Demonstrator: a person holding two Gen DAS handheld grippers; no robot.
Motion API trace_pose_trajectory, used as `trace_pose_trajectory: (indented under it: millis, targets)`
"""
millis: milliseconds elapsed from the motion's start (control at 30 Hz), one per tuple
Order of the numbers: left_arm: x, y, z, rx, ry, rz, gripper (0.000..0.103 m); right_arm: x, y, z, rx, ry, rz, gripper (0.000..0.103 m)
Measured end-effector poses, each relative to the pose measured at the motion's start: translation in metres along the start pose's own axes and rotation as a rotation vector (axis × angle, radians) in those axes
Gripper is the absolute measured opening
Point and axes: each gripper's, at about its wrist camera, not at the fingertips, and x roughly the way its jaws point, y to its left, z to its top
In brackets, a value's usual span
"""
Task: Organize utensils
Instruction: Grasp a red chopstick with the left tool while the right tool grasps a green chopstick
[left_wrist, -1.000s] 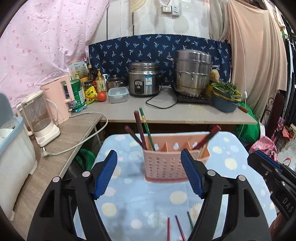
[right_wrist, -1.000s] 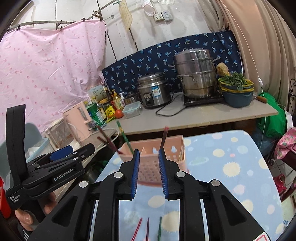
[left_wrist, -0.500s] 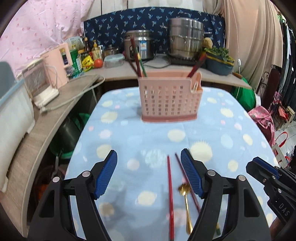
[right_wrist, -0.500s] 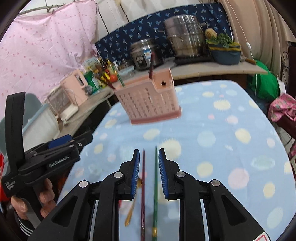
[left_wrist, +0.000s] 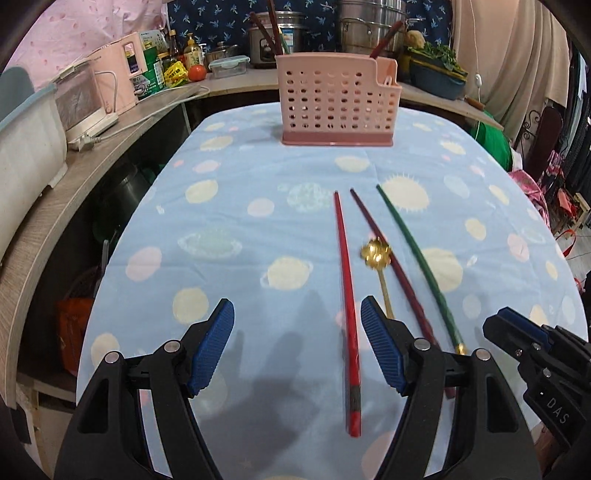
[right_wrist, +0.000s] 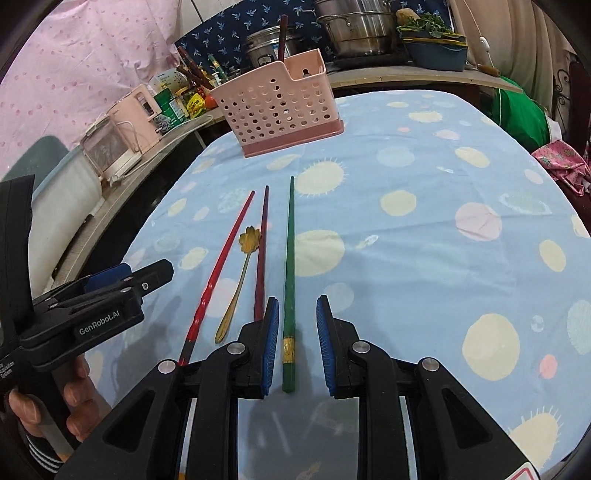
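Observation:
A pink perforated utensil basket (left_wrist: 338, 101) (right_wrist: 279, 105) stands at the far end of the table, with several chopsticks upright in it. On the cloth lie a red chopstick (left_wrist: 347, 306) (right_wrist: 218, 266), a dark red chopstick (left_wrist: 384, 251) (right_wrist: 261, 251), a green chopstick (left_wrist: 417, 262) (right_wrist: 289, 280) and a gold spoon (left_wrist: 376, 258) (right_wrist: 240, 280). My left gripper (left_wrist: 297, 345) is open and empty, left of the red chopstick. My right gripper (right_wrist: 295, 341) is open, its fingers either side of the green chopstick's thick end.
The table has a blue cloth with pale spots (left_wrist: 258, 206). A wooden counter (left_wrist: 55, 192) runs along the left with a kettle and appliances. Behind the basket are a rice cooker (left_wrist: 273, 35), a steamer pot (right_wrist: 356, 31) and a bowl of greens.
Both grippers have dropped and drawn back toward the near end of the table. The right gripper has opened from almost shut and now straddles the green chopstick.

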Motion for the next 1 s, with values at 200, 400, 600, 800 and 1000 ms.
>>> trace_pose_trajectory:
  millis: [200, 400, 600, 800, 1000]
  targets:
    - [0.003, -0.001, -0.021, -0.011, 0.042, -0.029, 0.067, 0.005, 0.005, -0.011, -0.028, 0.017, -0.018, 0.021]
    - [0.006, -0.001, -0.038, -0.003, 0.078, -0.044, 0.068, 0.008, 0.008, -0.020, -0.048, 0.029, -0.035, 0.021]
    - [0.006, -0.002, -0.048, -0.001, 0.091, -0.059, 0.067, 0.012, 0.012, -0.026, -0.066, 0.037, -0.044, 0.019]
    - [0.007, -0.003, -0.050, 0.000, 0.099, -0.070, 0.066, 0.012, 0.017, -0.028, -0.090, 0.032, -0.064, 0.018]
    - [0.007, -0.005, -0.052, 0.010, 0.095, -0.069, 0.059, 0.013, 0.018, -0.029, -0.102, 0.025, -0.075, 0.017]
